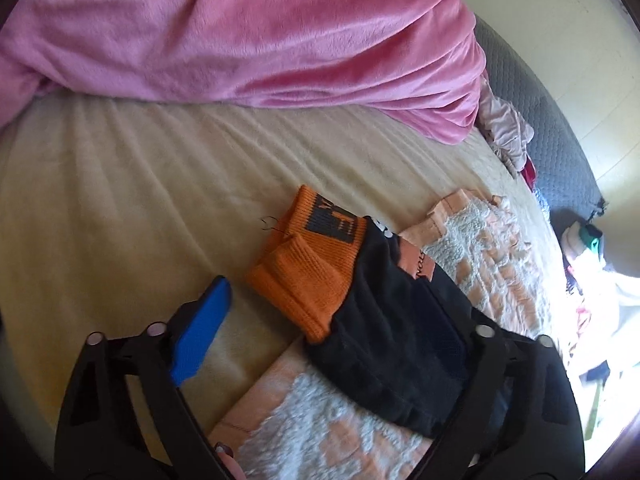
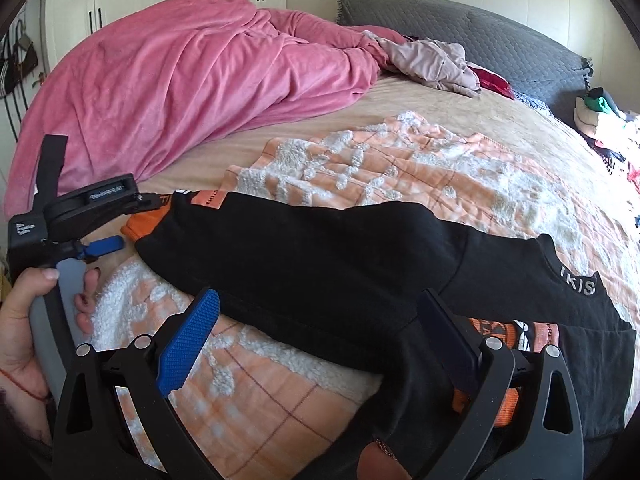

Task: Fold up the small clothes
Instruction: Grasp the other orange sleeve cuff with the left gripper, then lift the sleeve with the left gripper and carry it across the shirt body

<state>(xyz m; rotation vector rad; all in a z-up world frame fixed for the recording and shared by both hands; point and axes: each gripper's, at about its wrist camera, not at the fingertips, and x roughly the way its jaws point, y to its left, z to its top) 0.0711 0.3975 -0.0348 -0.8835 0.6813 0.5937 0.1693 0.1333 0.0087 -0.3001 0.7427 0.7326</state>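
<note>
Here black garment (image 2: 320,264) nears towel (image 2: 400,168) edge.

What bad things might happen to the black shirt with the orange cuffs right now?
1. The black shirt lies between the jaws of the left gripper and the right gripper, which look open, so a lift now might leave it behind.
2. The fuzzy orange-and-white blanket lies right underneath; the fingers might pinch it too.
3. The orange cuff is bunched up and may fold crooked.

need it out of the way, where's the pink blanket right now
The pink blanket is heaped at the bed's far left in the right wrist view, beyond the black garment.
</note>
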